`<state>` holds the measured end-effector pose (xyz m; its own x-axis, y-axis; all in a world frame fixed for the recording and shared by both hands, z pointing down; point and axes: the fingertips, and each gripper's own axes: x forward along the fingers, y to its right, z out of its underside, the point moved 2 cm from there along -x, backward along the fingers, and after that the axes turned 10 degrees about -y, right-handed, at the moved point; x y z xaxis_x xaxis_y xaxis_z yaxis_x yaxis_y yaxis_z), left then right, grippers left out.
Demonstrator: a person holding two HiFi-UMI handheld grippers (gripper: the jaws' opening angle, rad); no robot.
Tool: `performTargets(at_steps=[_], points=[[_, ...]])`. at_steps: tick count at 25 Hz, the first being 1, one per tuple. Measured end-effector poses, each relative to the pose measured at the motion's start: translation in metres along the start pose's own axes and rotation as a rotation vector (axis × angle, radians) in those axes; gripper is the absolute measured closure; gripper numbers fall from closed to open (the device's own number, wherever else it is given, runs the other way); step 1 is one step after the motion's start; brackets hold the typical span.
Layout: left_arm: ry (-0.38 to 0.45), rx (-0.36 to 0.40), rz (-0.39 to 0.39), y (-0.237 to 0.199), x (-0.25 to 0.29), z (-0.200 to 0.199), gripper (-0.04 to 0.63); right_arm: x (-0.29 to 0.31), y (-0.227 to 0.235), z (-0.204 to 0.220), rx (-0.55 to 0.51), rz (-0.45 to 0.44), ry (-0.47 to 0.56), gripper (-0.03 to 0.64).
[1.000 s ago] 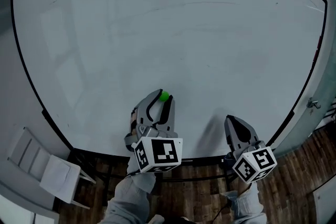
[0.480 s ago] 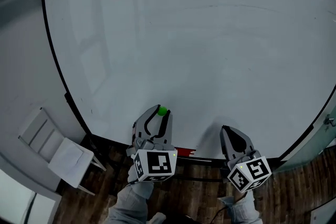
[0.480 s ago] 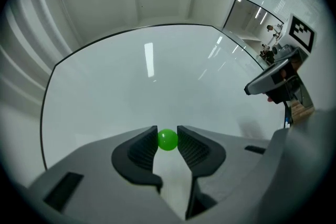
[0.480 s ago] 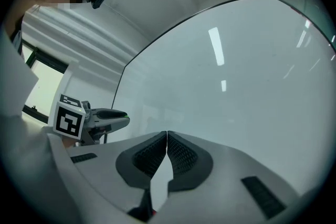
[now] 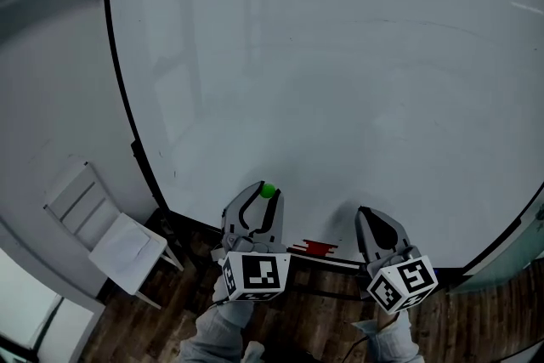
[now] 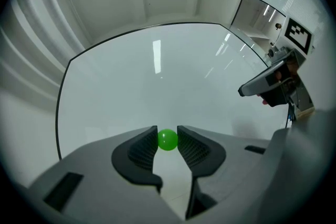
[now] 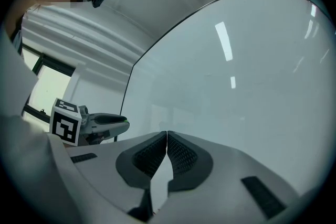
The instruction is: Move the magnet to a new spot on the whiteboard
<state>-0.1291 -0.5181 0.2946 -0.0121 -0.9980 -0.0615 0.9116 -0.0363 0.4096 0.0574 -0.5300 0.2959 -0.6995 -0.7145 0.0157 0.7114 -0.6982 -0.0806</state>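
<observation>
**Reader:** What does the left side carry, and where?

**Operator:** My left hand-held gripper (image 5: 263,194) pinches the magnet (image 6: 167,140), a small green ball. Only the very tips of its pads (image 6: 144,148) hold it. The magnet sits low in front of the whiteboard (image 5: 340,81), near the bottom left corner of the frame. I cannot tell whether it touches the board face.

**Reader:** And the right side?

**Operator:** My right hand-held gripper (image 7: 167,137) is pressed together on nothing. It hangs by the board's lower edge, apart from the left one.

**Reader:** What is the main hazard?

**Operator:** In my judgement, it is the grip. A round, smooth ball held only at the pad tips can squirt out if I squeeze harder or tilt. It would then fall towards the ledge with the red object (image 5: 316,248), or onto the wooden floor (image 5: 153,327).

**Reader:** Any others?

**Operator:** There are three.
- **Letting go too soon:** if I spread the jaws before the magnet meets the board, nothing holds it and it drops.
- **Setting it too low or too far left:** it would land on the dark frame (image 5: 136,150) instead of the white face, where it may not stick.
- **Pressing in at an angle:** the jaw tips may strike the board first, which would mark the face or knock the ball loose.
</observation>
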Motion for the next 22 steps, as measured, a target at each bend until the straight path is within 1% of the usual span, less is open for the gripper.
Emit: performTargets(at_steps=[8, 13, 17, 22], points=[[0.013, -0.02, -0.005, -0.011, -0.003, -0.002, 0.474, 0.005, -0.005, -0.016, -0.037, -0.012, 0.02, 0.589], [0.055, -0.057, 0.03, -0.012, 0.001, -0.016, 0.474, 0.004, 0.0, -0.03, -0.036, -0.012, 0.039, 0.589], [0.1, -0.032, 0.059, -0.008, 0.006, -0.039, 0.474, -0.001, 0.004, -0.054, -0.055, -0.001, 0.077, 0.589], [0.178, 0.005, 0.094, 0.0, 0.02, -0.083, 0.474, -0.008, 0.018, -0.09, -0.094, 0.024, 0.126, 0.589]])
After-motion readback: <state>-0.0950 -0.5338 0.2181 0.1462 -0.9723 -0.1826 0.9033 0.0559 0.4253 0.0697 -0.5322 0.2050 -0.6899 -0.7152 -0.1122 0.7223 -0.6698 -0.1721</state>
